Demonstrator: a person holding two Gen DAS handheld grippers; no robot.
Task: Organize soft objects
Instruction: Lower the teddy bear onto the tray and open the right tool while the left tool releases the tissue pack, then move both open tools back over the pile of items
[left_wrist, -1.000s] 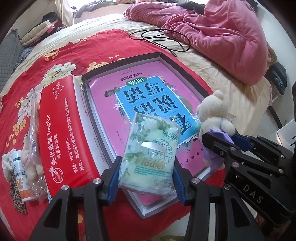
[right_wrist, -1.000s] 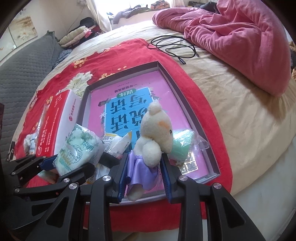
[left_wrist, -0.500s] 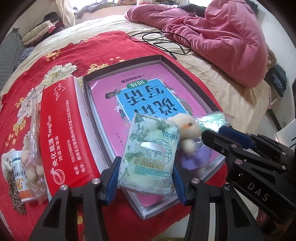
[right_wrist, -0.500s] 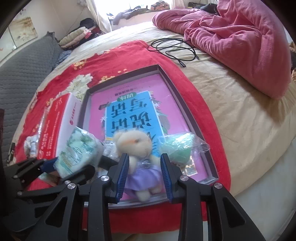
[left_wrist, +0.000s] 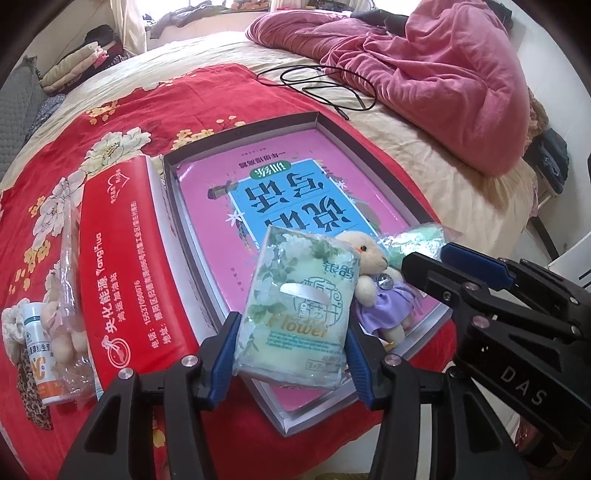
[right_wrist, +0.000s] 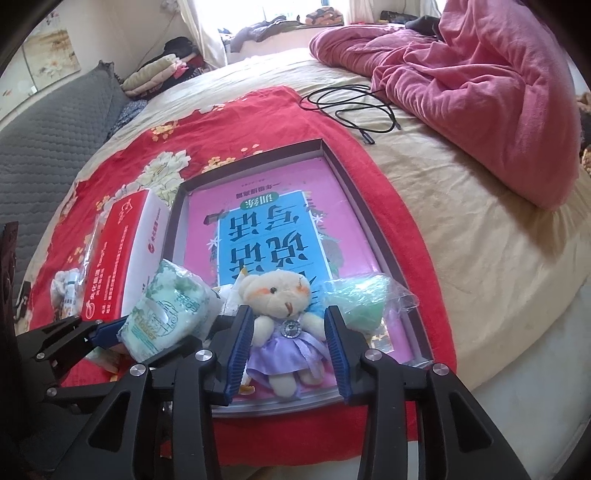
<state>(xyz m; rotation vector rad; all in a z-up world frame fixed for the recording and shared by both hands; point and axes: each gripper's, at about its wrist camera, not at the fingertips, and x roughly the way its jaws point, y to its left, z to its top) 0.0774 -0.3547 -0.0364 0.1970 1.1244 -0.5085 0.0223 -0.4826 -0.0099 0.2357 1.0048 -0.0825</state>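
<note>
Home bedroom: everything is sitting on a wide bed with a beige sheet (right_wrist: 480, 258), a crumpled pink quilt (right_wrist: 498, 92) and a red floral blanket (left_wrist: 155, 96); folded clothes (right_wrist: 155, 74) are piling by a sunlit curtained window (right_wrist: 236, 18).

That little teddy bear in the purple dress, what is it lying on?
The teddy bear lies in a shallow grey tray, on a pink book with a blue cover panel. Crinkly wrappers poke out beside it; what is directly under its body is hidden.
</note>
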